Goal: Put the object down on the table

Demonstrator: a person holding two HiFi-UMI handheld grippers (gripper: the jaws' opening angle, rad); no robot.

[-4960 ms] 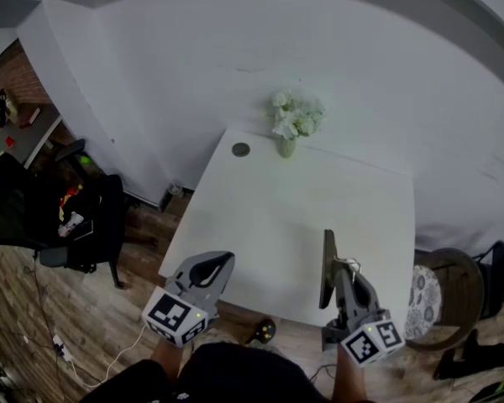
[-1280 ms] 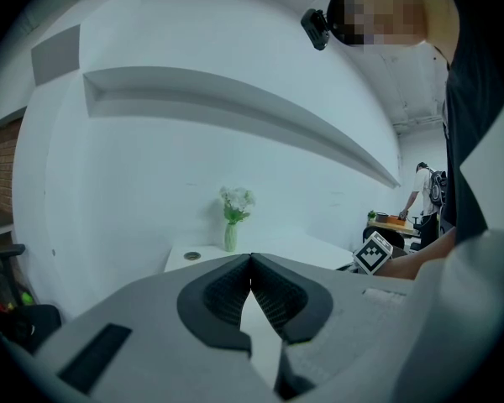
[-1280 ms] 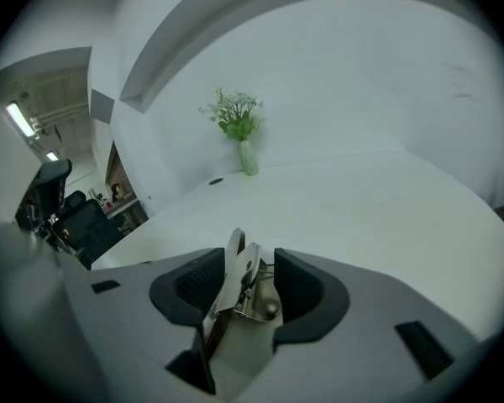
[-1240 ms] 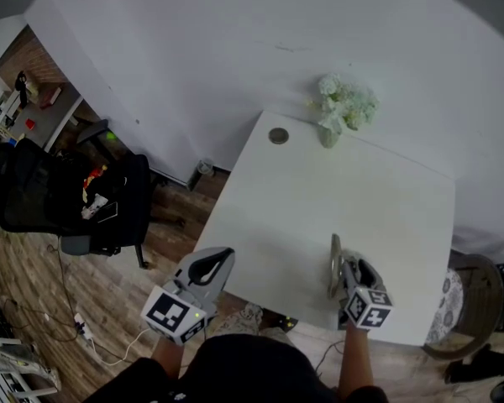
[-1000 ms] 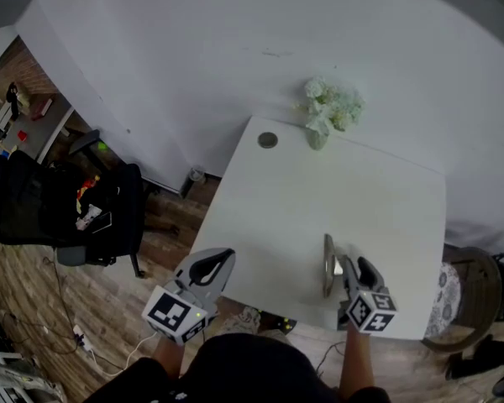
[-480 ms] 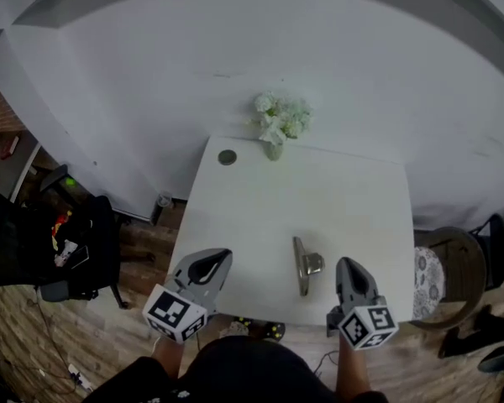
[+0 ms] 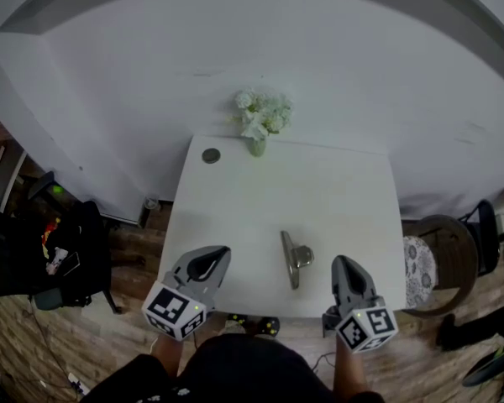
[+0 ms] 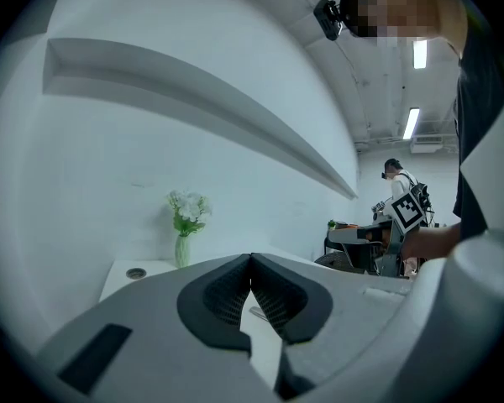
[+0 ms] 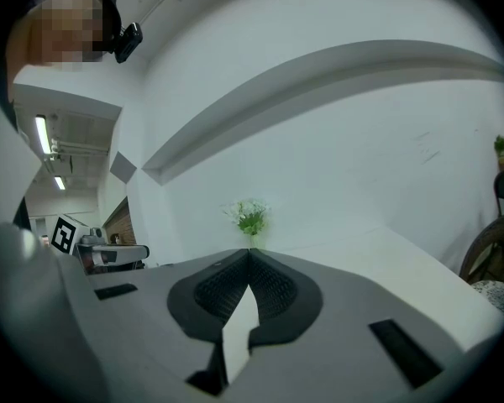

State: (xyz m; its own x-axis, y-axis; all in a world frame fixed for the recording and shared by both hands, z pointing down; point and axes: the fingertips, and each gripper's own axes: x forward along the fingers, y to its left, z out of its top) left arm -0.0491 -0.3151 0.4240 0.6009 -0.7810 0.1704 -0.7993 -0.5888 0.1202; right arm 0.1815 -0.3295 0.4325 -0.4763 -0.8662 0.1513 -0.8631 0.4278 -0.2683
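A silvery metal clip [image 7: 292, 257] lies flat on the white table [image 7: 235, 217], near its front edge, with nothing touching it. My right gripper [image 7: 343, 265] hovers at the table's front edge, just right of the clip, shut and empty. Its jaws meet tip to tip in the right gripper view [image 9: 249, 260]. My left gripper [image 7: 212, 257] is held at the front left edge, left of the clip, also shut with nothing between its pads [image 8: 252, 264].
A small vase of white flowers [image 7: 259, 120] stands at the table's back edge, with a round grey disc [image 7: 211, 155] to its left. A round chair [image 7: 437, 254] sits right of the table, a black office chair [image 7: 63, 250] to the left. The white wall lies behind.
The right gripper let go of the metal clip, which now lies flat on the table. It drew back toward the front edge and shut. The left gripper stayed put.
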